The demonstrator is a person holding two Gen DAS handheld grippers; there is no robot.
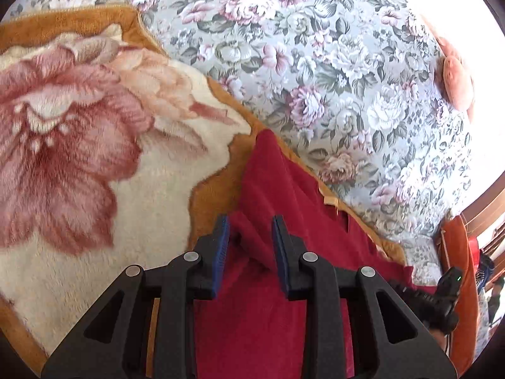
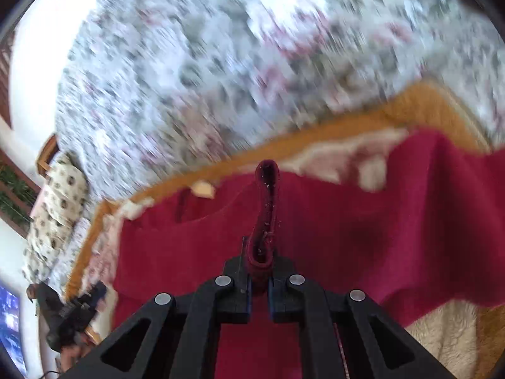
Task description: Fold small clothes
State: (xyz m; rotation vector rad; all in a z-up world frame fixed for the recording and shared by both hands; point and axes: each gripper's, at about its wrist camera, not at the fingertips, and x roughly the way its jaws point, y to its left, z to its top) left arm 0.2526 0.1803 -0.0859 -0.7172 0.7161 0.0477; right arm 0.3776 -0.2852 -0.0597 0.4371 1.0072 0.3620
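Note:
A red fleece garment (image 1: 284, 195) lies on a plush cream and orange blanket (image 1: 94, 158) with a large pink flower. My left gripper (image 1: 251, 237) is open, its blue pads on either side of a raised fold of the red cloth, not closed on it. In the right wrist view, which is blurred by motion, my right gripper (image 2: 259, 281) is shut on a folded edge of the red garment (image 2: 347, 227), which sticks up between the fingers. The other gripper shows at the right edge of the left wrist view (image 1: 442, 297) and at the lower left of the right wrist view (image 2: 69, 312).
A floral grey and pink bedspread (image 1: 315, 63) covers the bed beyond the blanket. A pink cushion (image 1: 457, 82) lies at the far right. An orange wooden bed frame (image 1: 457, 268) borders the bed. A patterned pillow (image 2: 56, 208) lies at the left.

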